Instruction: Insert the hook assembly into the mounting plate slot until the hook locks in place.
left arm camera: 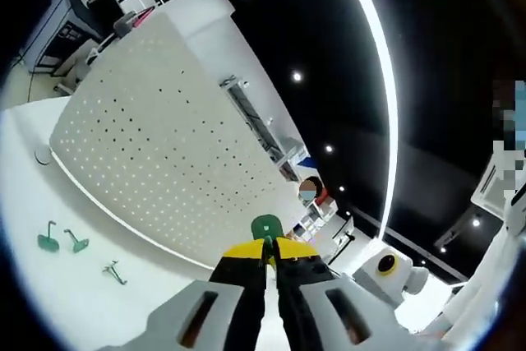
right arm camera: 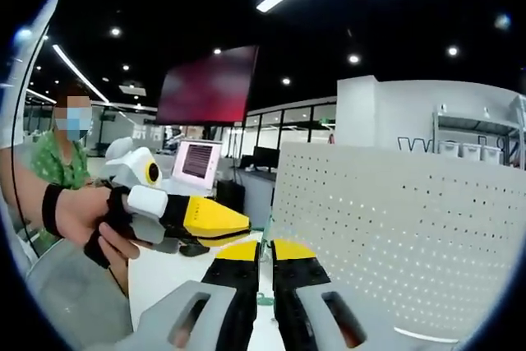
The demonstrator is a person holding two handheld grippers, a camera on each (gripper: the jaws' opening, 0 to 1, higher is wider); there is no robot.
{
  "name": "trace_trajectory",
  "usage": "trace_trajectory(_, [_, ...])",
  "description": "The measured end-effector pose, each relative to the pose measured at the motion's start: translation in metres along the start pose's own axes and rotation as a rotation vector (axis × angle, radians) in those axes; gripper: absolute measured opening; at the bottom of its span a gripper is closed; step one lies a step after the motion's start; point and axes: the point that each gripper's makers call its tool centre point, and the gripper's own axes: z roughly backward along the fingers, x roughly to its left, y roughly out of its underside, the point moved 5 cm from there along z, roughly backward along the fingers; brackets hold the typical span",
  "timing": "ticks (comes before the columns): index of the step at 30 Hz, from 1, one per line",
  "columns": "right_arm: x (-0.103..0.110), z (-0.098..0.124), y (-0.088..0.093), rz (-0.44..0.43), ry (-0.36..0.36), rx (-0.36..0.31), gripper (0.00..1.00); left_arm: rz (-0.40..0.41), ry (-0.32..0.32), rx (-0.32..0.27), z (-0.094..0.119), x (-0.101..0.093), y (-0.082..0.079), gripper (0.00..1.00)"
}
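Note:
The white perforated mounting plate (left arm camera: 164, 145) stands upright on the white table, also seen as the mounting plate (right arm camera: 394, 228) in the right gripper view. My left gripper (left arm camera: 267, 246) is shut on a green hook assembly (left arm camera: 265, 225), held just short of the plate's lower corner. In the right gripper view a hand holds the left gripper (right arm camera: 243, 228), its yellow jaws pointing at the plate's near edge. My right gripper (right arm camera: 265, 251) sits just below it, jaws close together. A thin green sliver shows in their gap; I cannot tell what it is.
Three spare hooks lie on the table (left arm camera: 49, 302) before the plate: a green hook (left arm camera: 48, 241), another green hook (left arm camera: 76, 242) and a paler one (left arm camera: 113, 270). A curved hook (left arm camera: 41, 156) lies at the plate's far end. A person (right arm camera: 70, 162) stands at left.

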Motion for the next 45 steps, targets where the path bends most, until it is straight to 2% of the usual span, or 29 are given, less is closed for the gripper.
trace_trajectory(9, [0.0,0.002,0.004,0.016,0.005,0.025,0.03,0.004,-0.005,0.05,0.003,0.001,0.006,0.03])
trace_trajectory(15, [0.0,0.001,0.002,0.001,0.008,0.012,0.02,-0.005,-0.011,0.01,0.003,0.0,0.004,0.02])
trace_trajectory(24, [-0.001,0.003,0.002,-0.007,0.017,0.011,0.06,-0.017,-0.005,0.009,0.0,0.0,-0.001,0.02])
trace_trajectory(28, [-0.003,0.005,0.006,-0.015,0.023,0.029,0.07,-0.076,-0.022,0.021,-0.006,0.001,-0.005,0.02])
trace_trajectory(31, [-0.006,0.007,0.011,-0.05,0.027,0.051,0.11,-0.128,-0.059,0.02,-0.008,0.006,-0.008,0.02])
trace_trajectory(33, [-0.007,0.01,0.014,-0.034,0.04,0.063,0.14,-0.162,-0.076,0.024,-0.01,0.007,-0.008,0.02])
trace_trajectory(37, [-0.009,0.016,0.026,-0.082,0.033,0.122,0.16,-0.211,-0.111,0.021,-0.015,0.013,-0.013,0.02])
trace_trajectory(41, [-0.01,0.021,0.032,-0.083,0.035,0.138,0.18,-0.302,-0.151,0.035,-0.024,0.019,-0.017,0.02])
trace_trajectory(42, [-0.01,0.023,0.033,-0.082,0.039,0.14,0.18,-0.317,-0.159,0.052,-0.026,0.02,-0.016,0.02])
trace_trajectory(45, [-0.012,0.027,0.036,-0.083,0.049,0.15,0.19,-0.348,-0.177,0.054,-0.031,0.023,-0.018,0.02])
